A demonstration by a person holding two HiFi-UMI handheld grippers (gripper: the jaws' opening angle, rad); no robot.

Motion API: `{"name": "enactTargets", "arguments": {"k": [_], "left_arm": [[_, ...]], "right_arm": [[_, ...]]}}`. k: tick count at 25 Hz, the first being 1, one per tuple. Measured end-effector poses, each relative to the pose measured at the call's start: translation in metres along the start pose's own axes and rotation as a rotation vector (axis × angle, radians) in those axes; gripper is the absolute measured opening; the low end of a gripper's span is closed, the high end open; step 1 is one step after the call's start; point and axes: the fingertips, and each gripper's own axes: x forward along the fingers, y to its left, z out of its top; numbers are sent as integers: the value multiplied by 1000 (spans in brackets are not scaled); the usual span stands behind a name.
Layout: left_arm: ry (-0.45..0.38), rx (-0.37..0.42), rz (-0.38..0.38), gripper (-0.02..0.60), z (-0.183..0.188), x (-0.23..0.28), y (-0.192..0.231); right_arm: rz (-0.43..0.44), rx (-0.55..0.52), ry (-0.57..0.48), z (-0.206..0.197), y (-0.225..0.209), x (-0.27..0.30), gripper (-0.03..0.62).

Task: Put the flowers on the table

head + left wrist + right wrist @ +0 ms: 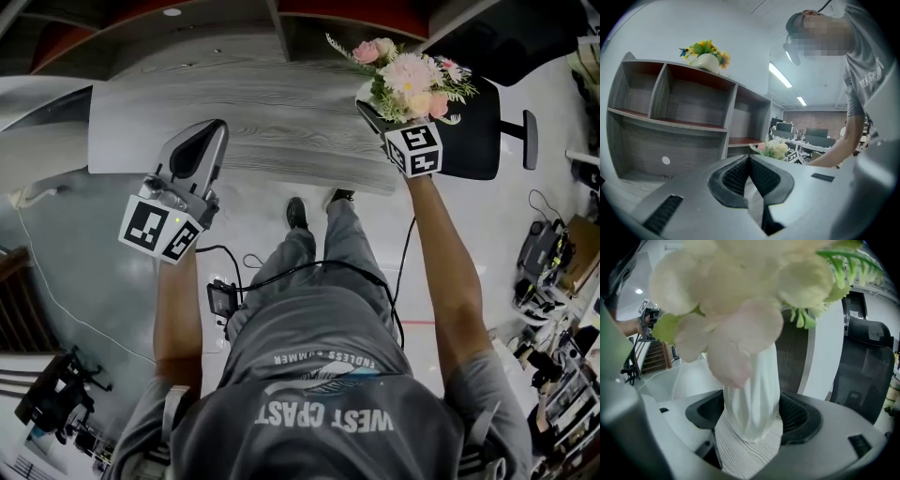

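A bunch of pink and cream flowers [410, 77] stands in a white ribbed vase [752, 399]. My right gripper [380, 105] is shut on that vase, one pad on each side of it. It holds the vase over the right end of the grey wood-grain table [281, 127]. In the right gripper view the vase's base is at or just above the tabletop [745, 458]; I cannot tell whether they touch. My left gripper [210, 133] hovers over the table's left part, shut and empty, its pads [740, 176] meeting. The same bouquet [774, 148] shows small beyond it.
A black office chair [487, 122] stands just right of the table. Behind the table is a grey shelf unit [670, 117] with a second vase of yellow flowers [707, 55] on top. Cables and equipment [539, 262] lie on the floor around the person's legs.
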Motion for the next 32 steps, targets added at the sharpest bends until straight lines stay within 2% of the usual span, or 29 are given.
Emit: {"name": "enactTargets", "arguments": {"k": [21,27,29,32], "left_arm": [[-34,10,-1,15,15,-10,2],[-50,25,-1,15,26,-18,-2],[-56,32,-4,15,29,-21,-4],[-63,43,-9,15,32,-23,-5]], "right_arm": [[-16,67,34,-12,1,-25,360],[-50,136,70,-23,-3,-49,358],[-57,142,83,-26,-4,-61,323],[-71,131,102,-26,-6,-77,203]]}}
